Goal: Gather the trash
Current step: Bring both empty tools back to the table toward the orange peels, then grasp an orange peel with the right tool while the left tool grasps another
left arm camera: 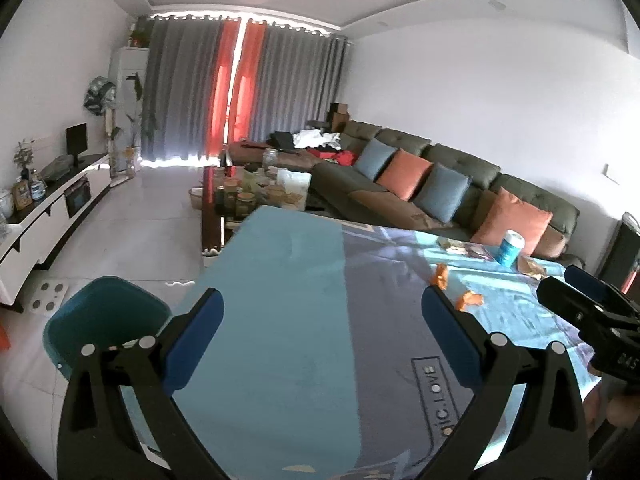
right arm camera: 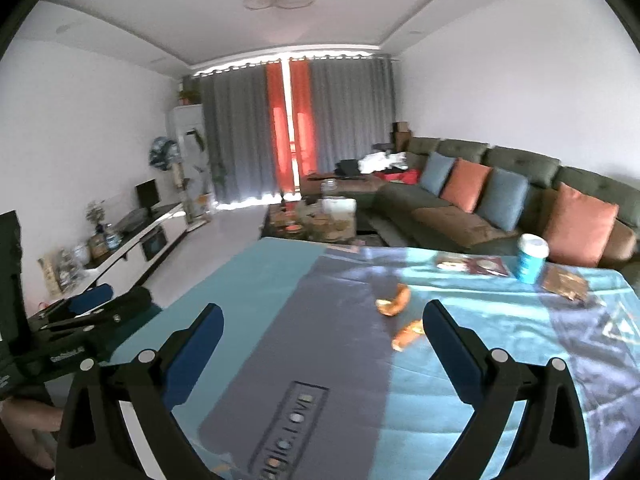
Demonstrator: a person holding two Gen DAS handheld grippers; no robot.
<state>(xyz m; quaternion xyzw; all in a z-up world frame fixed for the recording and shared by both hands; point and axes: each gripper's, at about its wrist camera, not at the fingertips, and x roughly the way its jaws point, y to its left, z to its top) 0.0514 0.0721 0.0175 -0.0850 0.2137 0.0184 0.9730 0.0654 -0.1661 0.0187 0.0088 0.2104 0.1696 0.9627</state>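
Two pieces of orange peel (right arm camera: 394,300) (right arm camera: 407,333) lie on the blue tablecloth (right arm camera: 304,312); in the left wrist view the same peels (left arm camera: 440,274) (left arm camera: 469,300) sit to the right. Brown wrappers (right arm camera: 565,283) (right arm camera: 472,265) lie near the table's far edge beside a blue-and-white cup (right arm camera: 530,258). A teal bin (left arm camera: 104,320) stands on the floor left of the table. My left gripper (left arm camera: 322,324) hovers open over the cloth, nothing between its fingers. My right gripper (right arm camera: 322,332) is open too, its right finger close beside the nearer peel.
A coffee table (left arm camera: 240,188) crowded with jars stands beyond the table. A dark sofa (right arm camera: 500,200) with orange and blue cushions runs along the right wall. A white TV cabinet (left arm camera: 52,208) lines the left wall. Bare tiled floor (left arm camera: 132,224) lies between.
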